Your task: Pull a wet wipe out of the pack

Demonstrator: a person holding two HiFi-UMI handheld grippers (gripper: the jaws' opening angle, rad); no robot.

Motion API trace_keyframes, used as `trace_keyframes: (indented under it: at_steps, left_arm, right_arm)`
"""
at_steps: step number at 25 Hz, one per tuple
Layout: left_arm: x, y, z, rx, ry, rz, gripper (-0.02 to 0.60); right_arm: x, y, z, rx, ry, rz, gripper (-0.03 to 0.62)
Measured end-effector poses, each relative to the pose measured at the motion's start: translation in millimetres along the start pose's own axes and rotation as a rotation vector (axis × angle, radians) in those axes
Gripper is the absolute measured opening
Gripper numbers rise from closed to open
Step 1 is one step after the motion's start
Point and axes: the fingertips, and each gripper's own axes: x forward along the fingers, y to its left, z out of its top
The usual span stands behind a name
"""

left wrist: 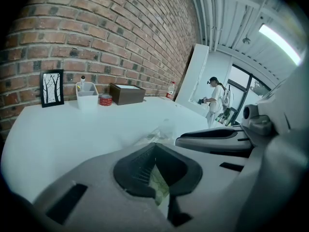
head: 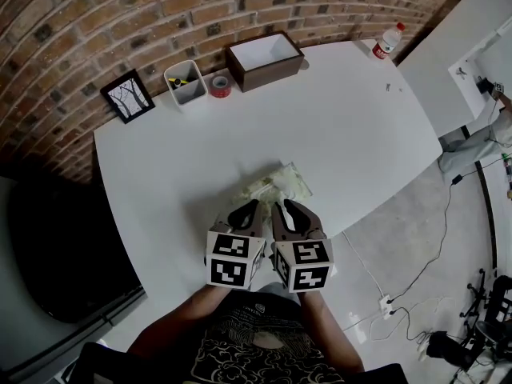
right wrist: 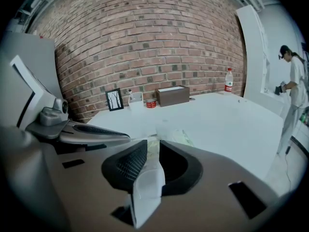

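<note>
The pack (head: 280, 184) is lying on the white bench (head: 160, 174) near its front edge, just ahead of the two claws, which are sitting side by side. The left claw (head: 250, 207) is pinching shut on the pack's greenish near edge. The right claw (head: 282, 206) is clamping closed on a white wipe (right wrist: 147, 187), which is standing between its jaws and reaching toward the pack.

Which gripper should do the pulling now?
The right gripper: its jaws are shut on the white wipe, while the left gripper clamps the pack and can likely anchor it.
</note>
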Motion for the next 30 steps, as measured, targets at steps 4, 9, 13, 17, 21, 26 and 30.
trace_keyframes:
  at_steps: [4,9,13,17,21,26,30]
  left_arm:
    - [3,5,0,-0.009,0.002,0.004,0.012]
    - [5,5,-2,0.003,0.001,0.006,0.012]
    - [7,7,-2,0.006,-0.002,0.009,0.012]
    - [7,11,-3,0.000,0.000,0.014,0.012]
    - [5,7,-3,-0.008,0.003,0.008,0.012]
    - [1,1,-3,-0.014,0.003,-0.003,0.012]
    - [-3,1,1,-0.024,-0.009,-0.006,0.012]
  right_arm:
    - [8,-4,-2,-0.001,0.013,-0.006,0.067]
    - [17,-10,-5,-0.002,0.028,-0.019,0.067]
    - [21,-12,-6,-0.002,0.036,-0.028,0.067]
    - [24,-13,-5,-0.015,0.036,-0.031,0.053]
    - [23,-15,-6,-0.012,0.036,-0.031,0.021]
    - [19,-14,-4,-0.012,0.036,-0.032,0.018]
    - [16,-13,0,-0.003,0.024,-0.040,0.017]
